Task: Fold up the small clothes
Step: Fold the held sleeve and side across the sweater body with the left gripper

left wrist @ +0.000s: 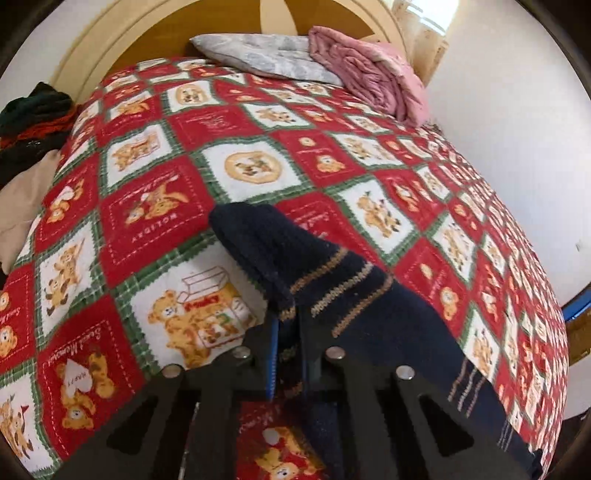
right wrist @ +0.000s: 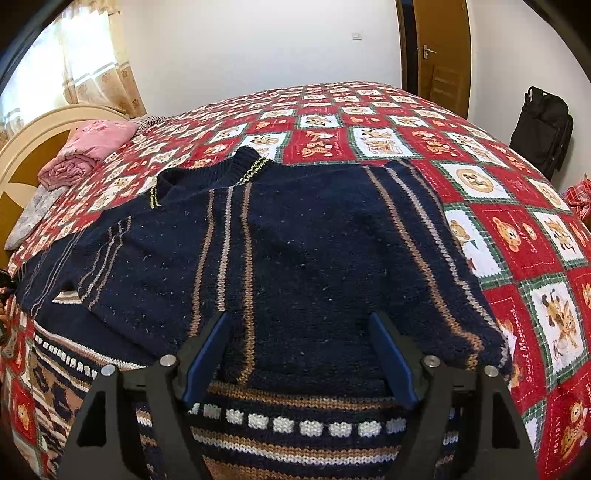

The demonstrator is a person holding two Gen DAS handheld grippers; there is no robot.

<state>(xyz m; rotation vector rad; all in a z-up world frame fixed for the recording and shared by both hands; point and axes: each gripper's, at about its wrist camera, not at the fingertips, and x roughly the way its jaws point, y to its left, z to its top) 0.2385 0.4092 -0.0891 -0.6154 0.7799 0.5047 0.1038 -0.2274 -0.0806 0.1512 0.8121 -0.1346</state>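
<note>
**Sleeve in hand, ready to fold across**

Closest to us, our left gripper (left wrist: 286,332) has its jaws pinched tight on the ribbed cuff of the sweater's sleeve (left wrist: 295,266), which stands up out of the blue pads and droops forward. The rest of that sleeve trails down to the right of the gripper. Our right gripper (right wrist: 301,354) hovers low over the sweater's body with its jaws spread wide and nothing between them; whether the tips touch the knit we cannot tell.

The navy sweater (right wrist: 280,251) lies spread flat on the bedspread (right wrist: 517,229), neckline (right wrist: 236,166) away from us, patterned hem nearest the right gripper. One side already looks turned in over the body.

We judge we are mid-fold: the sleeve has been picked up but not yet laid over. The next move calls for carrying the cuff across the sweater's body and setting it down flat, while the free right gripper could press the body so it does not drag.

Farther off lie a pillow (left wrist: 258,55) and a pink blanket (left wrist: 373,77) by the headboard (left wrist: 122,33).
</note>
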